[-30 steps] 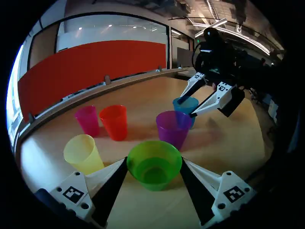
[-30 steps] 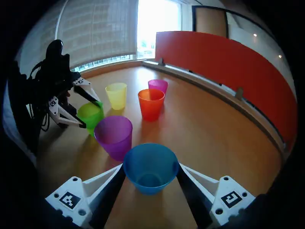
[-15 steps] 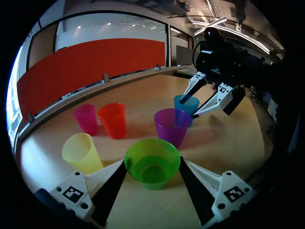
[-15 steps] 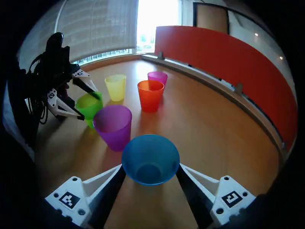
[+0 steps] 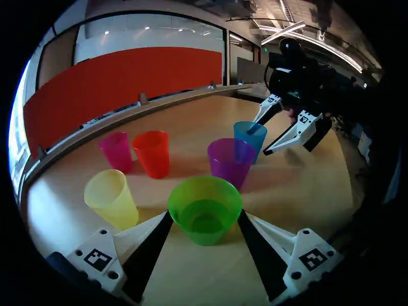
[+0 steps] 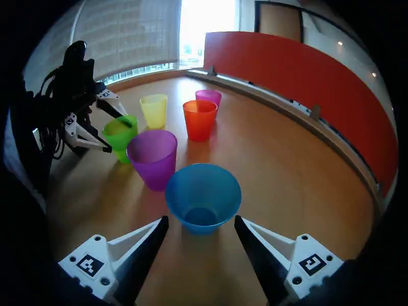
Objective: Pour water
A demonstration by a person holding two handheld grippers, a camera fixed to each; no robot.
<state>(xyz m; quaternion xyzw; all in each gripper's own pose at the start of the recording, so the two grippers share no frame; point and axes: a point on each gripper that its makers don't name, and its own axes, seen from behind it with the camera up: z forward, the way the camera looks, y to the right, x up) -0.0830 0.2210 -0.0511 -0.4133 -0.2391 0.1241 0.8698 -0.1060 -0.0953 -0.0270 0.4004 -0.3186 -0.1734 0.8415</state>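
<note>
A green cup [image 5: 205, 209] stands between the fingers of my left gripper [image 5: 204, 213], both fingers against its sides. From the right gripper view I see that same green cup [image 6: 120, 137] with the left gripper [image 6: 118, 134] around it. The blue cup [image 6: 203, 196] rests on the wooden table [image 6: 285, 168] just beyond my right gripper [image 6: 200, 219]. Its narrow base sits between the fingertips with a gap on each side. In the left gripper view the blue cup [image 5: 250, 138] is at the tips of the right gripper [image 5: 257, 141].
A purple cup [image 5: 231, 160] stands between the green and blue ones. Orange [image 5: 152, 152], pink [image 5: 116, 150] and yellow [image 5: 108, 196] cups stand to the left. A red partition [image 5: 127, 81] runs along the table's far edge. A person in dark clothes [image 5: 306, 76] holds the grippers.
The blue cup has slid out from between the right gripper's fingers and now sits at their tips, lower on the table. The green cup has shifted slightly forward in the left gripper.
</note>
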